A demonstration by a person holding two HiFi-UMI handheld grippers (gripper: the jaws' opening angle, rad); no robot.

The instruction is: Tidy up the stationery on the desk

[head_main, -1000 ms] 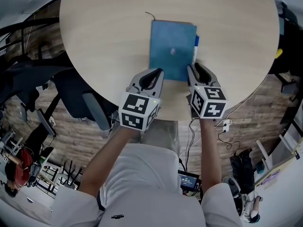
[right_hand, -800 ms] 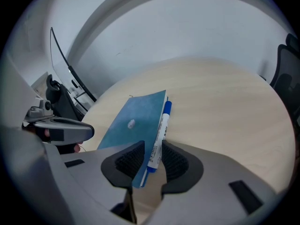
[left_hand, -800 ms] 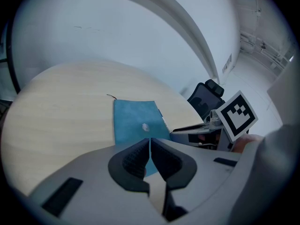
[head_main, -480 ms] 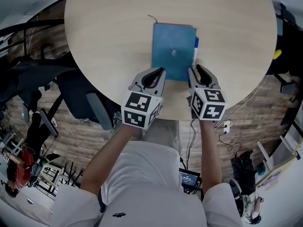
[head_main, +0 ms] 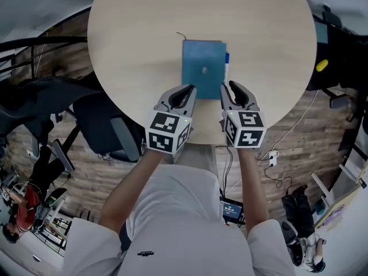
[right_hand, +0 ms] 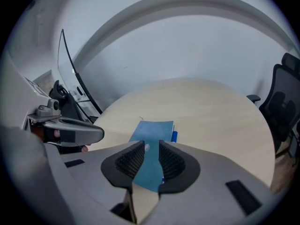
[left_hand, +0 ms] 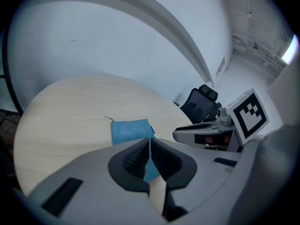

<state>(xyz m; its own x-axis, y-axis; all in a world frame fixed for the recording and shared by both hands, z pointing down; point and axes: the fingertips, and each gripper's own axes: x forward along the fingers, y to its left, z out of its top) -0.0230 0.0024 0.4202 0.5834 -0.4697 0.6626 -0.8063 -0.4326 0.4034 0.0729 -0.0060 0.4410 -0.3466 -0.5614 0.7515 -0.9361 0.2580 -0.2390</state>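
Round, pale wood bench (head_main: 144, 39): one blue notebook (head_main: 202, 68) lies closed and flat on it, on the half nearer the person. The notebook serves as reference for all positions.

A blue pen (head_main: 226, 62) lies along the notebook's right edge, just beside it or touching; which, I cannot tell. A thin dark thread (head_main: 181, 35) trails from the notebook's far left corner.

Left hand-held gripper (head_main: 192, 87): over the notebook's near left corner in the head view. Jaws fully together, pads meeting, nothing between them.

Right hand-held gripper (head_main: 228, 85): over the notebook's near right corner, beside the near end of the pen. Jaws partly apart with a narrow gap. The notebook shows through that gap but lies beyond the pads, which grip nothing.
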